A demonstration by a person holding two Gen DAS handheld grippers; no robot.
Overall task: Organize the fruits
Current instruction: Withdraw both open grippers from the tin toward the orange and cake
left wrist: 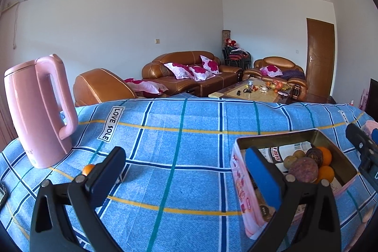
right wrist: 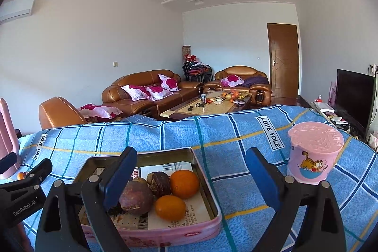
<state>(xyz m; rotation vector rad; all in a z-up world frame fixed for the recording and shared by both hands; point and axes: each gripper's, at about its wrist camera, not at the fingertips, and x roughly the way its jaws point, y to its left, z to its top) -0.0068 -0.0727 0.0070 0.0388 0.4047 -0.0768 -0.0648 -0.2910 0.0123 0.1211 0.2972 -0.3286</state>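
pink tin (right wrist: 151, 232) holds fruits (right wrist: 165, 190) | left hand-held gripper (left wrist: 184, 178) agape, empty | right hand-held gripper (right wrist: 191, 177) agape, empty

The small orange fruit (left wrist: 88, 168) sits half hidden behind the left gripper's finger (left wrist: 106, 177). The pink kettle (right wrist: 7, 134) (right wrist view) is cut off by the frame's edge.

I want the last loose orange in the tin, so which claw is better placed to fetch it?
Left. The loose orange lies by the pink kettle, just beyond the open left claw. The right claw hangs open over the tin.
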